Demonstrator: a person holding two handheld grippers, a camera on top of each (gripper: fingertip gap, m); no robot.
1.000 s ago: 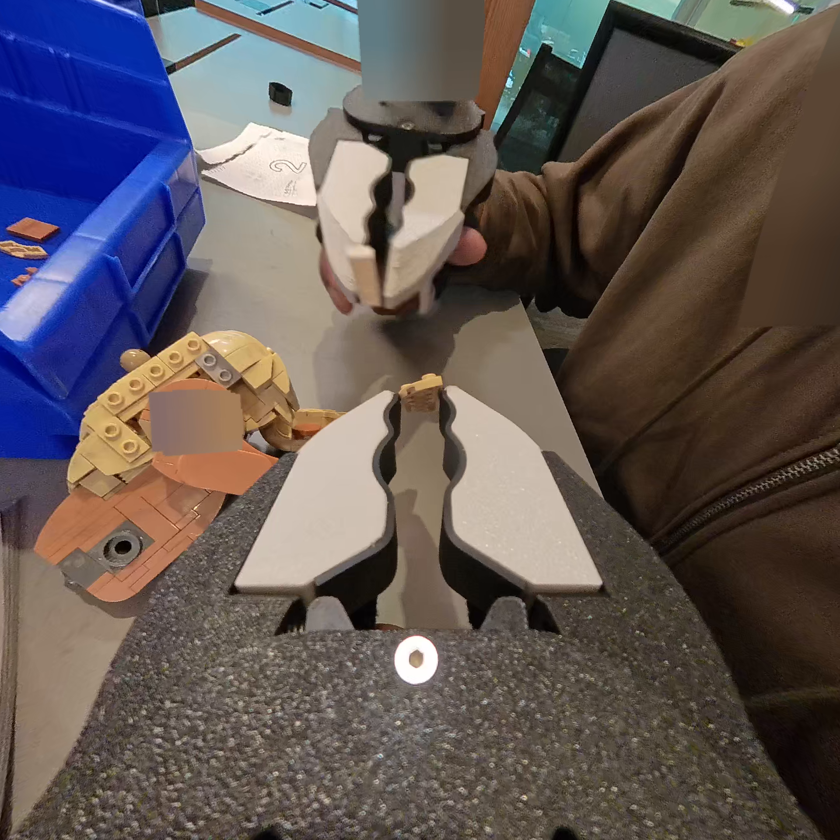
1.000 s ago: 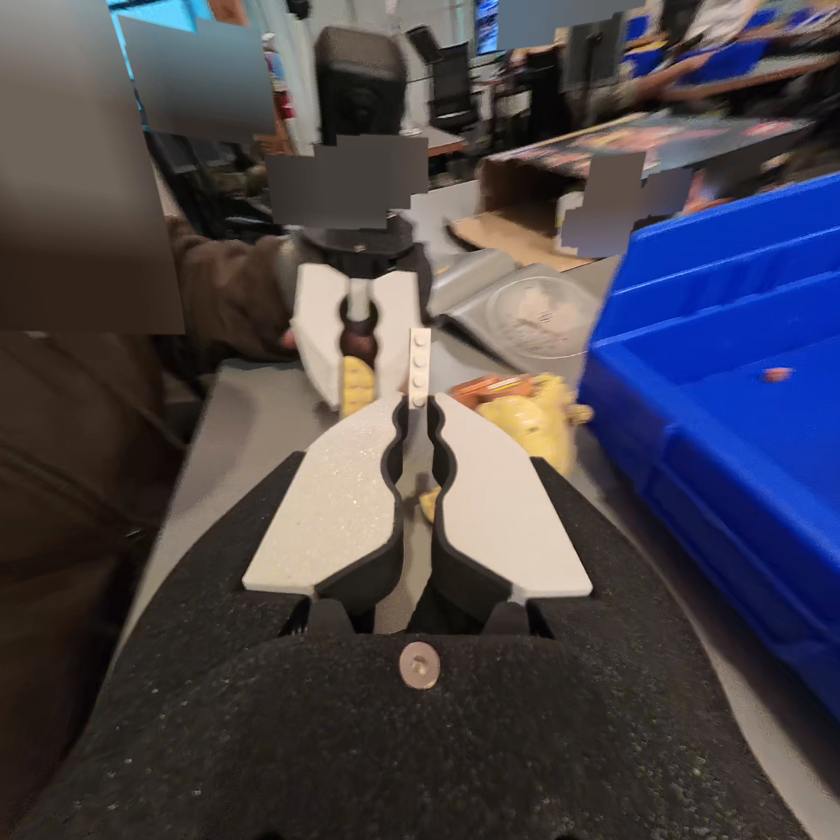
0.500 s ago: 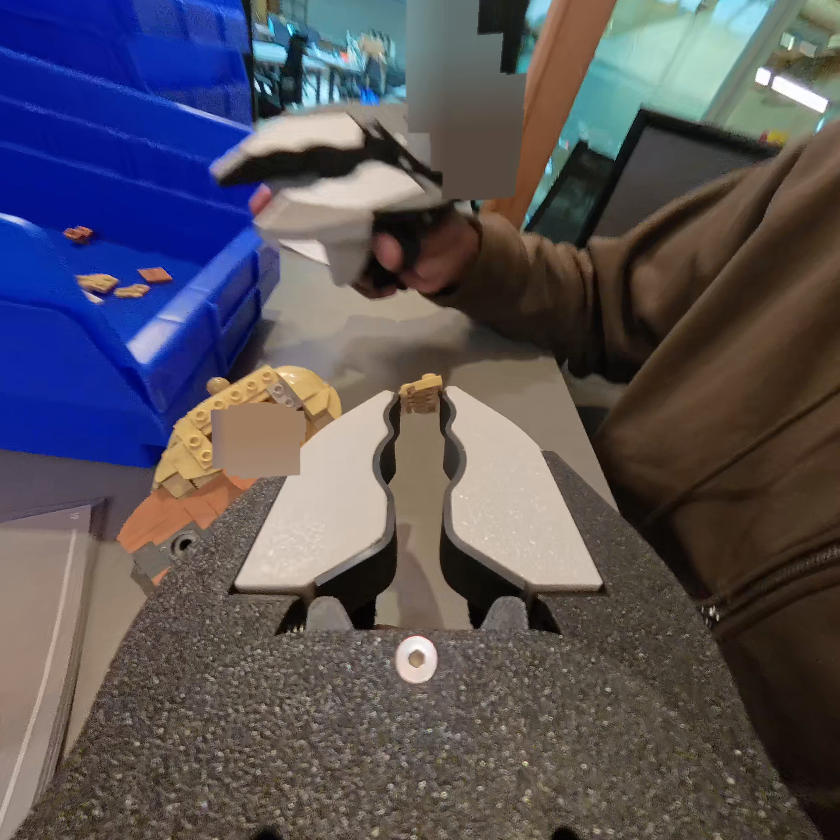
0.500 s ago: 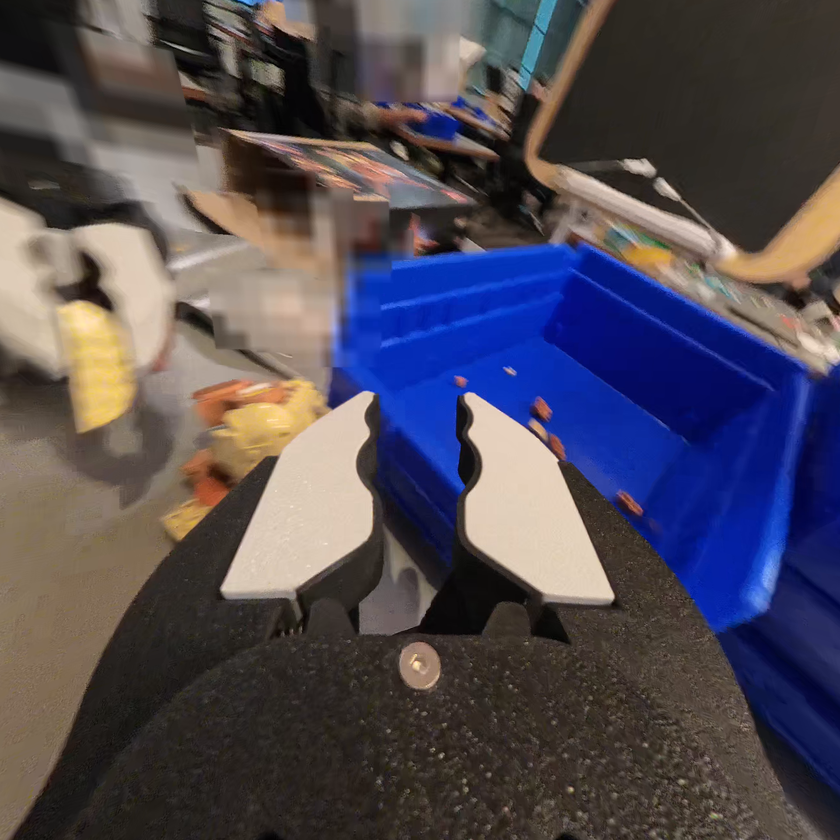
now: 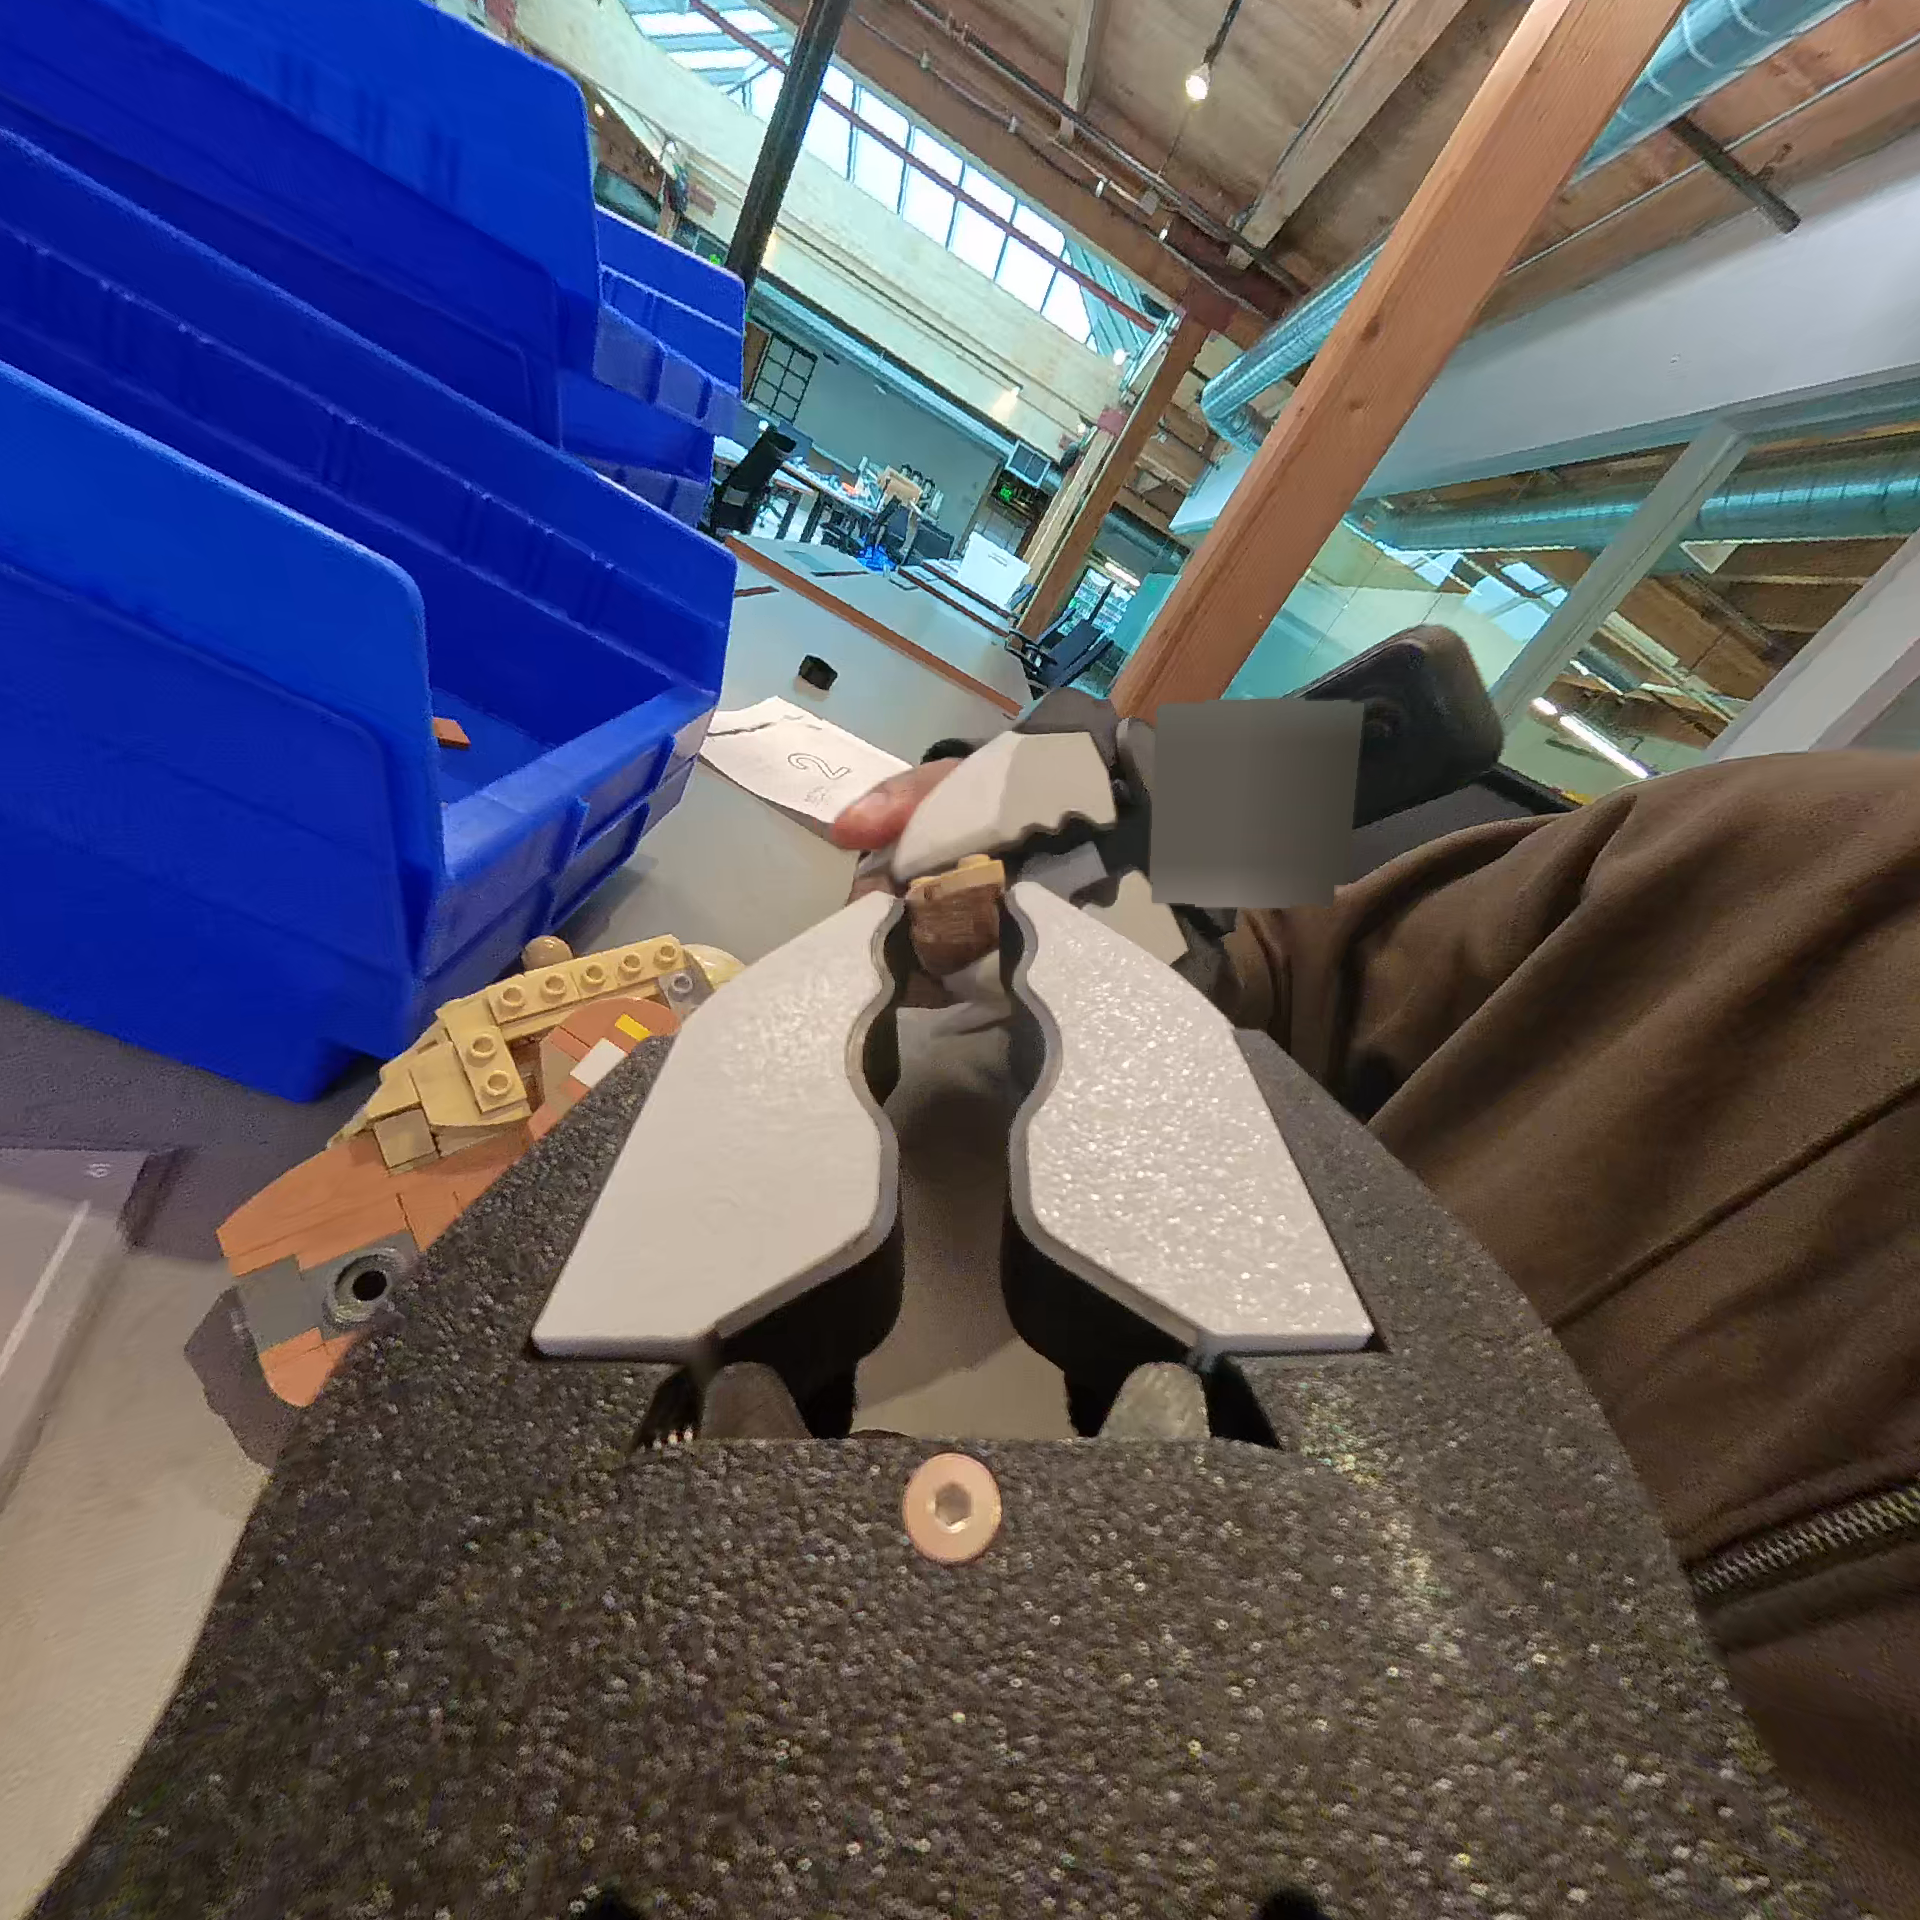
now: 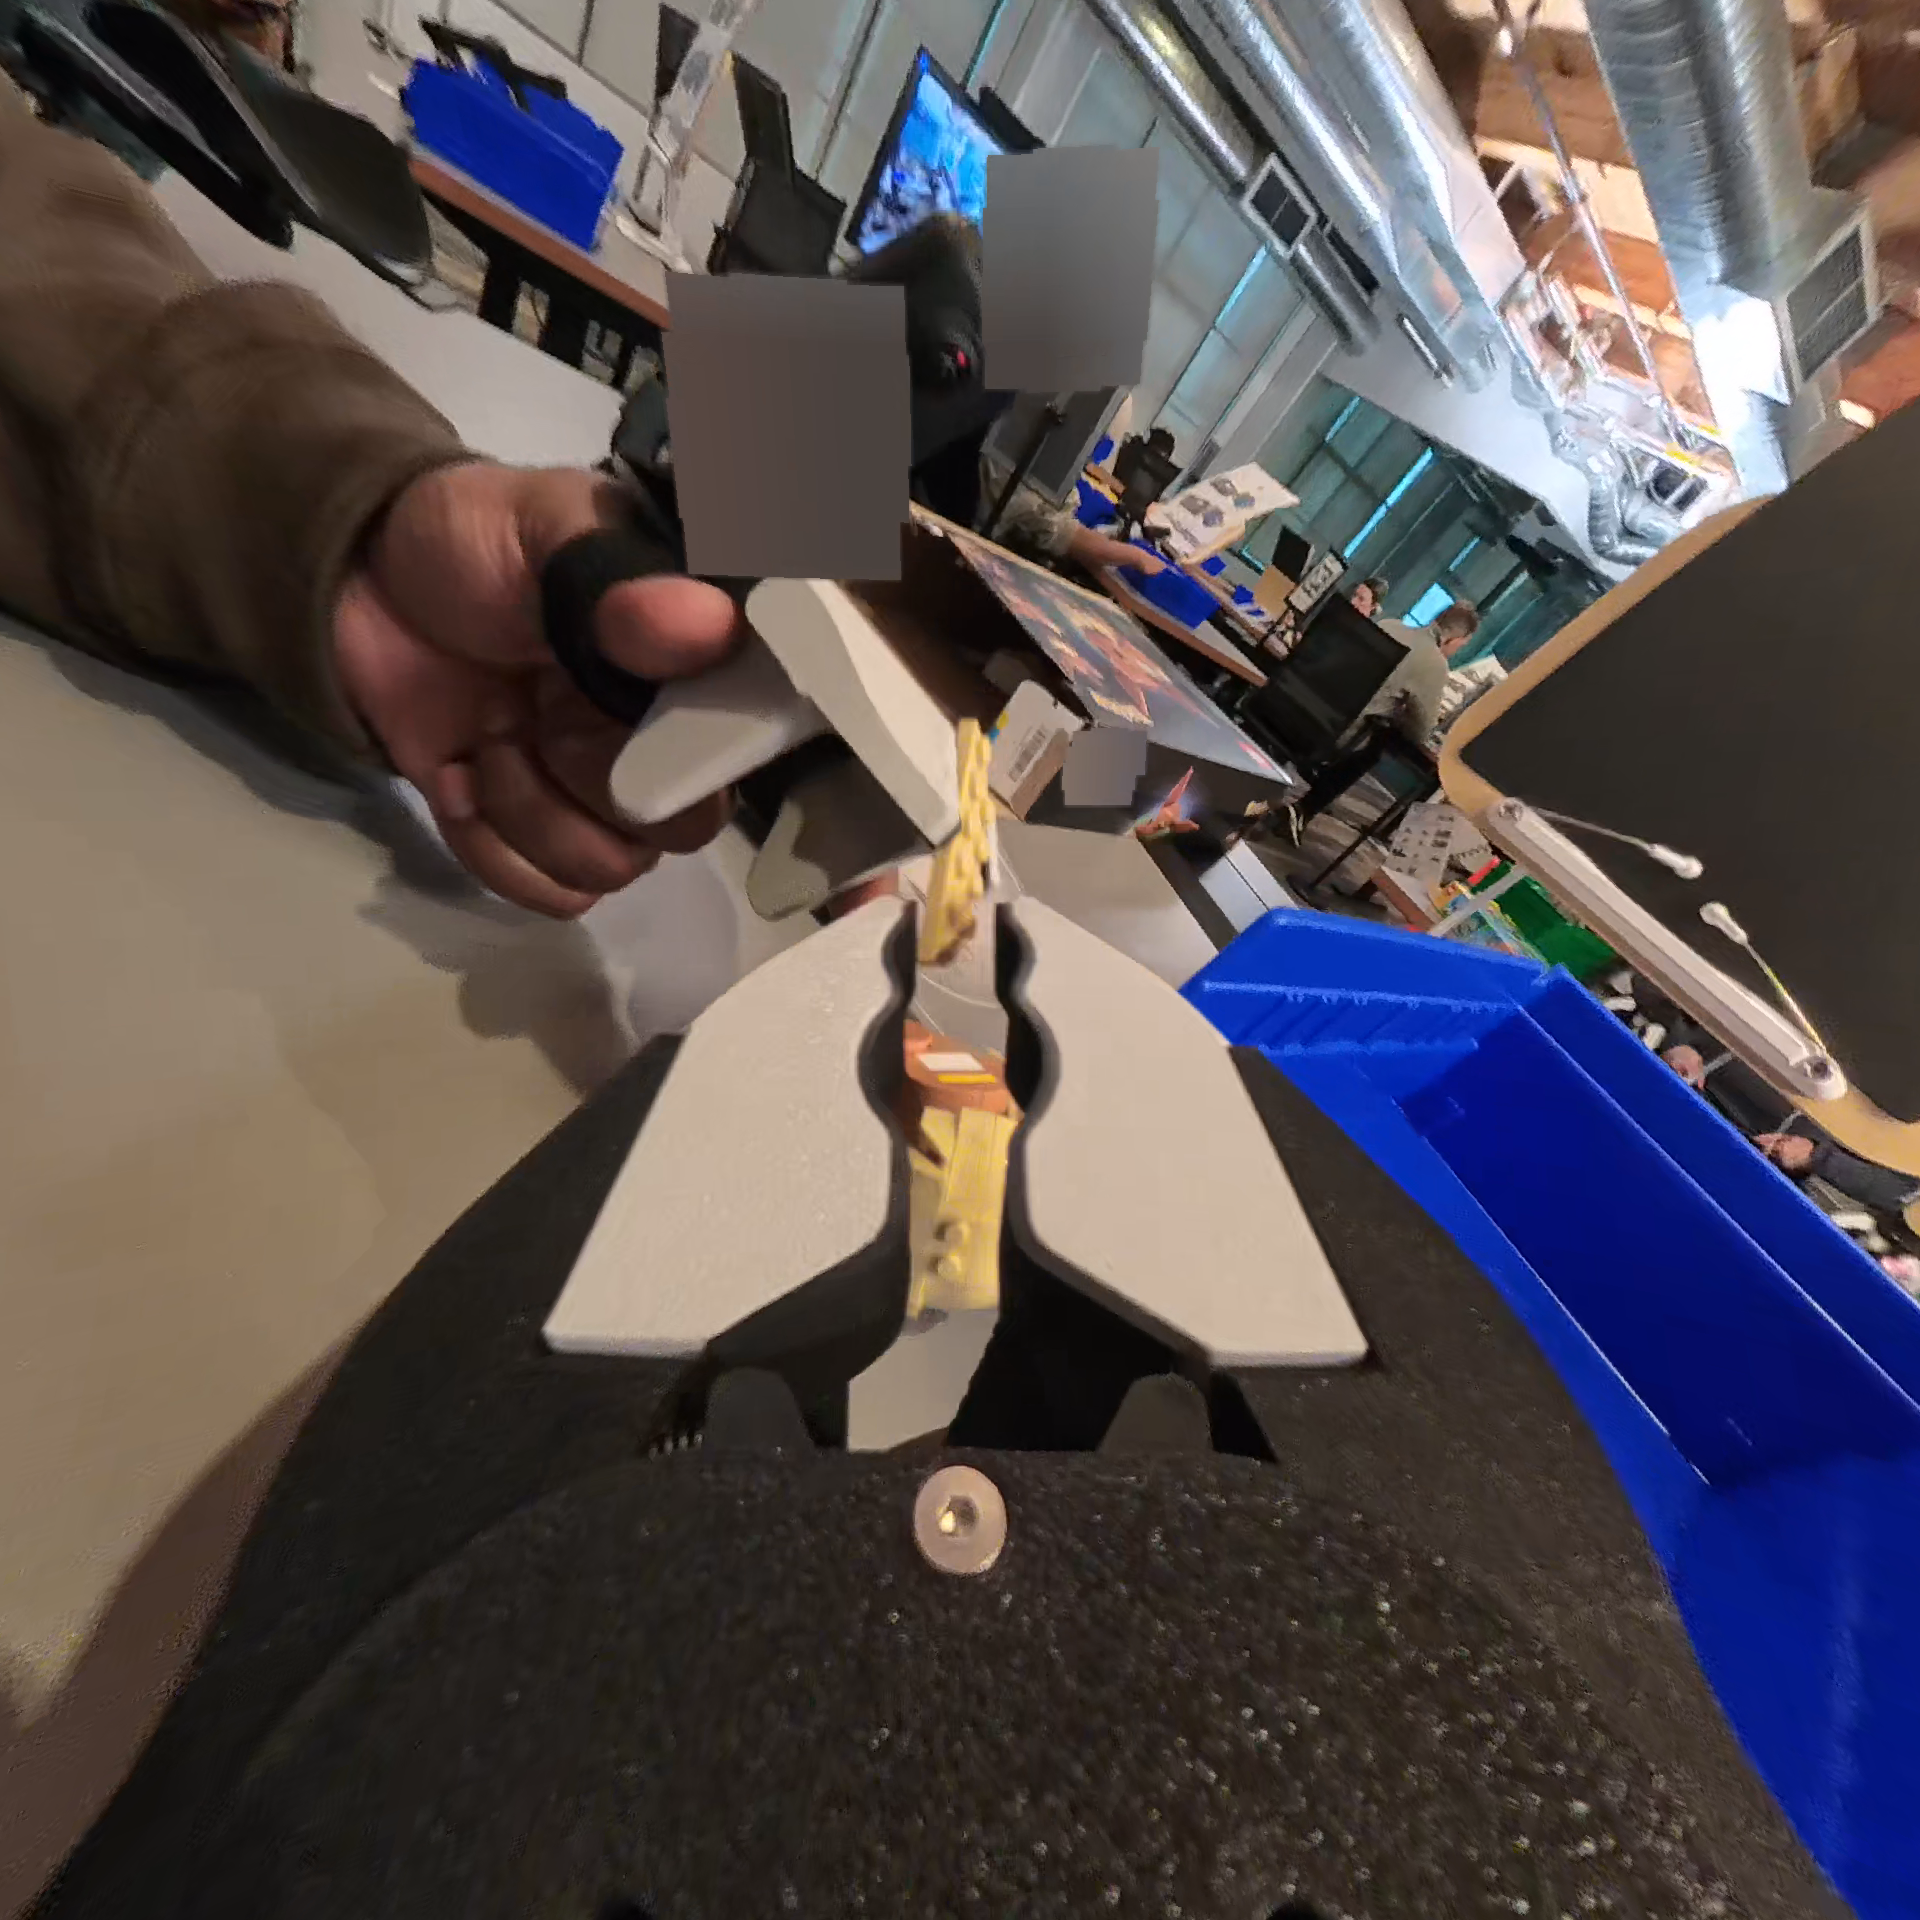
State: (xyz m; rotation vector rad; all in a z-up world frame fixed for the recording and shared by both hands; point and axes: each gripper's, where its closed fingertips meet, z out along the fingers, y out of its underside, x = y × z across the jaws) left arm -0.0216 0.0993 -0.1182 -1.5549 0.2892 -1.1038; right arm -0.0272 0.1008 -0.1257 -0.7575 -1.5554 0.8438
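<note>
My left gripper (image 5: 951, 906) is shut on a small tan-and-brown brick piece (image 5: 948, 933) and holds it in the air above the grey table (image 5: 717, 873). My right gripper (image 6: 956, 930) meets it head-on. The lower end of the same tan piece (image 6: 968, 842) sits between its fingertips, which are closed in on it. In the left wrist view the right gripper's upper finger (image 5: 997, 805) lies on top of the piece. In the right wrist view the left gripper (image 6: 842, 727) reaches in from the upper left, held by a hand (image 6: 468, 686).
A tan and brown brick model (image 5: 488, 1070) lies on the table below the grippers; it also shows in the right wrist view (image 6: 961, 1174). Blue bins (image 5: 312, 644) stand to the left and in the right wrist view (image 6: 1558, 1143). A brown sleeve (image 5: 1558, 1039) fills the right. A paper sheet (image 5: 800, 758) lies behind. Left and right tips are no more than a few centimetres apart.
My right gripper held a white plate, swung over to the blue bin, opened and showed empty, then came back and closed on the tan piece. My left gripper kept its hold and tilted upward.
</note>
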